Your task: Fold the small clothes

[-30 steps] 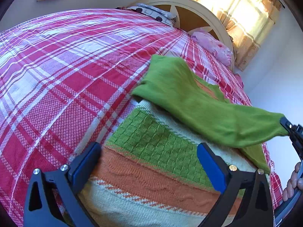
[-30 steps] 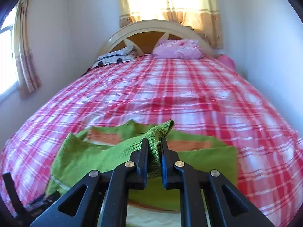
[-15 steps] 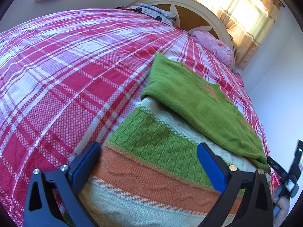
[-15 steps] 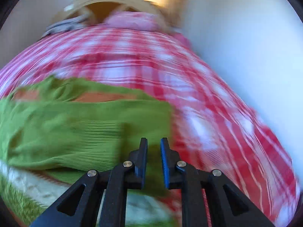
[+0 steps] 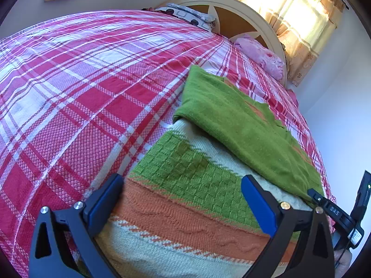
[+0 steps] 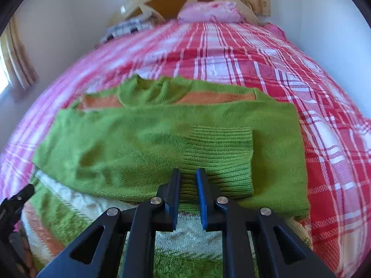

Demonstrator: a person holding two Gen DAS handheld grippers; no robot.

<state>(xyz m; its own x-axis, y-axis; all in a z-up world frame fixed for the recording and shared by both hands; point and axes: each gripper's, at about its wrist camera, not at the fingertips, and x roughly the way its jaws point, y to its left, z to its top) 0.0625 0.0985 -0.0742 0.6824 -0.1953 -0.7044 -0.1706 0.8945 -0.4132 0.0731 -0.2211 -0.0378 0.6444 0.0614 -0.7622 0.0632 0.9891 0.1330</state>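
A small knitted sweater (image 5: 199,185) with bands of green check, orange and cream lies flat on a bed covered by a red, pink and white plaid woven bedspread (image 5: 92,88), its hem towards the cameras and its green collar towards the headboard. Both plain green sleeves (image 6: 143,139) are folded across the chest – in the right wrist view the ribbed green cuff (image 6: 220,153) of the upper sleeve lies flat on top of the other sleeve, near the sweater's right-hand edge. The right gripper (image 6: 188,185) points down at that cuff with its blue-padded black fingers (image 6: 201,194) standing only a narrow gap apart; the ribbed fabric shows through the gap beyond them, and the pads do not appear to pinch it, so the cuff looks let go. The left gripper (image 5: 183,199) hangs over the lower, striped part of the sweater with its blue-padded fingers (image 5: 257,203) spread wide to either side of the orange band, nothing between them. In the left wrist view the tip of the right gripper shows at the far right edge, just beside the sleeve's end. At the head of the bed stands a cream arched wooden headboard (image 5: 245,16) – a pink crumpled pillow (image 5: 262,53) and a grey patterned pillow (image 5: 190,16) lie against it, and yellow floral curtains (image 5: 299,20) glow with daylight behind
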